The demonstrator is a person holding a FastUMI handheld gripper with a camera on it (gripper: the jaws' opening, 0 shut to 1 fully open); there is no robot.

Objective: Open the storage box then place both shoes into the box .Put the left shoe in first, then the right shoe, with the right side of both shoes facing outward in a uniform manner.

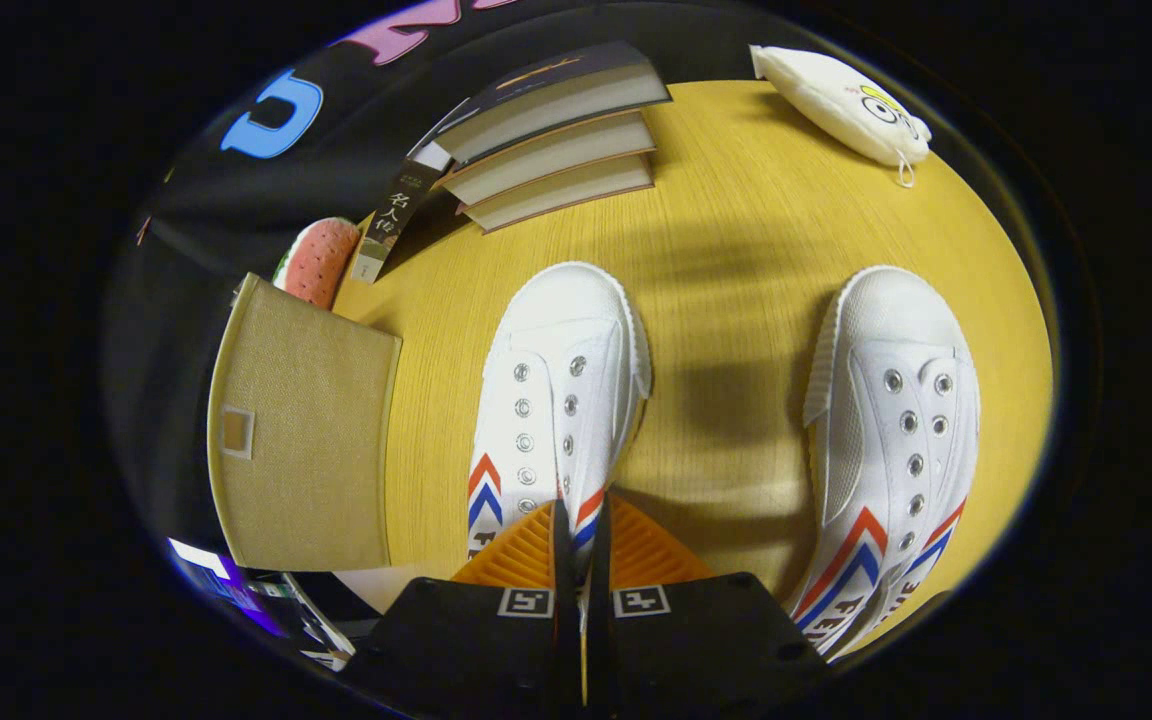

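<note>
Gripper view puts you low over a yellow wood-grain counter [736,260], with two white canvas shoes lying on it, toes pointing away from you. Nothing stands between the two shoes; bare counter separates them. Off to the left side of the near shoe sits the tan fabric storage box [301,440], its flat lidded face toward you with a small tab window on it, and it looks closed. Behind the box a round red cushion-like thing [321,260] peeks out, and beyond that three thick books [556,140] are stacked near the far edge, a dark bookmark strip hanging off the front of the pile. A white pouch [846,105] with a cartoon face lies at the far right corner, well apart from everything else. Your tongs [580,525] are drawn almost together, with only a thin slit between them, and the heel-side collar of the left-hand shoe [556,400] sits right in that slit, so they appear to pinch its edge. The right-hand shoe [896,440] lies untouched, well to the side of the tongs.
</note>
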